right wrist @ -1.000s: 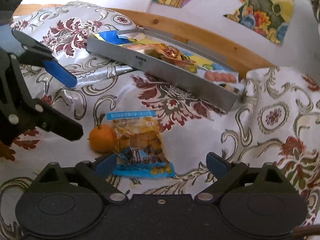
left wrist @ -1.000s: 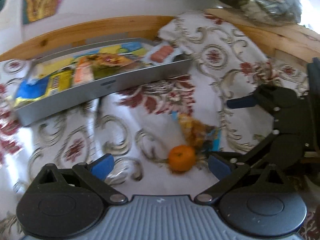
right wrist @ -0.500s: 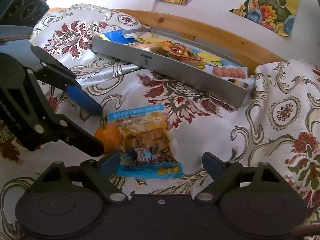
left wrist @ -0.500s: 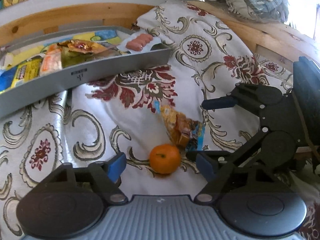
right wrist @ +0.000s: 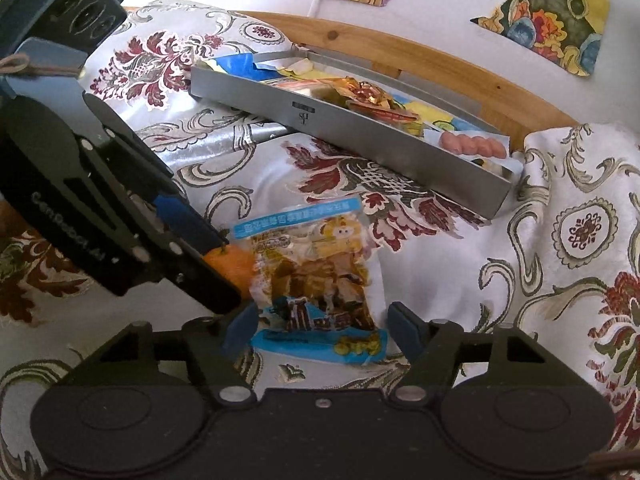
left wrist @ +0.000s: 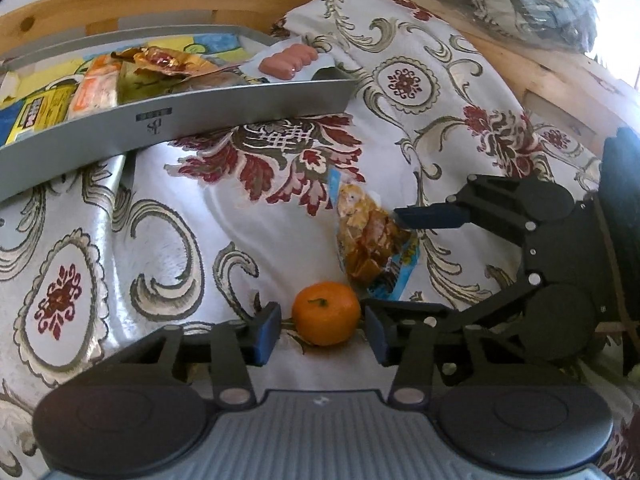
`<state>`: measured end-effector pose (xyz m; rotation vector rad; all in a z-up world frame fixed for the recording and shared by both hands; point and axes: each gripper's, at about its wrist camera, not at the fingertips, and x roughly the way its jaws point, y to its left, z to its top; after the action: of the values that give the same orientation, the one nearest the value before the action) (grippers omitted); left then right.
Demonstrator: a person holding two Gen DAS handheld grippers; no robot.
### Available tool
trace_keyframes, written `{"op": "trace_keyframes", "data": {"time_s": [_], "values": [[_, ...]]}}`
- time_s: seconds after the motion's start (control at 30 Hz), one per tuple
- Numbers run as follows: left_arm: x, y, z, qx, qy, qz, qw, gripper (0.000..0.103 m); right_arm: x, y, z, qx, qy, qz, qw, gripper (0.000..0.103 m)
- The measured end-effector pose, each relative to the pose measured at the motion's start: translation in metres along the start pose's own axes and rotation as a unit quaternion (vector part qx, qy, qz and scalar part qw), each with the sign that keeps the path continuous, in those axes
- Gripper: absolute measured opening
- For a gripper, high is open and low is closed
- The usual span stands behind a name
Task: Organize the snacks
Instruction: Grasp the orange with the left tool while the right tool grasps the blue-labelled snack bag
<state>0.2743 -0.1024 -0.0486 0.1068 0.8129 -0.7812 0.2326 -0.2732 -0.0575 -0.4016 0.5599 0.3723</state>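
Right wrist: snack packet (right wrist: 320, 280) lengthwise toward tray (right wrist: 360, 136)

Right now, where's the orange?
In the left wrist view the orange sits on the floral cloth between the open left gripper fingers, touching the snack packet.

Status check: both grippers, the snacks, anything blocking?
Left gripper open, straddling orange. Right gripper open around snack bag. Tray beyond, partly filled. Grippers crowd each other.

Right gripper (right wrist: 320, 326) jaws wide apart around snack packet (right wrist: 318, 280) on patterned cloth (right wrist: 560, 240); orange (right wrist: 234, 266) touching packet, between left gripper (right wrist: 208, 264) jaws; tray (right wrist: 360, 136) beyond.
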Motion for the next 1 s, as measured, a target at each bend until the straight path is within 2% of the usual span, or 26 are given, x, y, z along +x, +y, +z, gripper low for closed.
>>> {"op": "trace_keyframes", "data": {"time_s": [0.17, 0.27, 0.67, 1.0], "values": [[0.0, 0.002, -0.001, -0.012, 0.0, 0.001, 0.9999, 0.044, 0.001, 0.006, 0.0, -0.016, -0.003, -0.021, 1.0, 0.076], [0.0, 0.001, -0.001, -0.017, 0.0, 0.005, 0.9998, 0.041, 0.002, 0.009, 0.0, -0.025, -0.003, -0.025, 0.999, 0.07], [-0.001, 0.0, -0.001, -0.025, -0.002, 0.012, 0.9996, 0.041, 0.001, 0.014, -0.001, -0.042, -0.005, -0.034, 0.999, 0.068], [-0.004, 0.001, -0.001, -0.042, -0.001, 0.017, 0.999, 0.04, -0.001, 0.011, -0.001, -0.031, -0.01, -0.035, 0.999, 0.06]]}}
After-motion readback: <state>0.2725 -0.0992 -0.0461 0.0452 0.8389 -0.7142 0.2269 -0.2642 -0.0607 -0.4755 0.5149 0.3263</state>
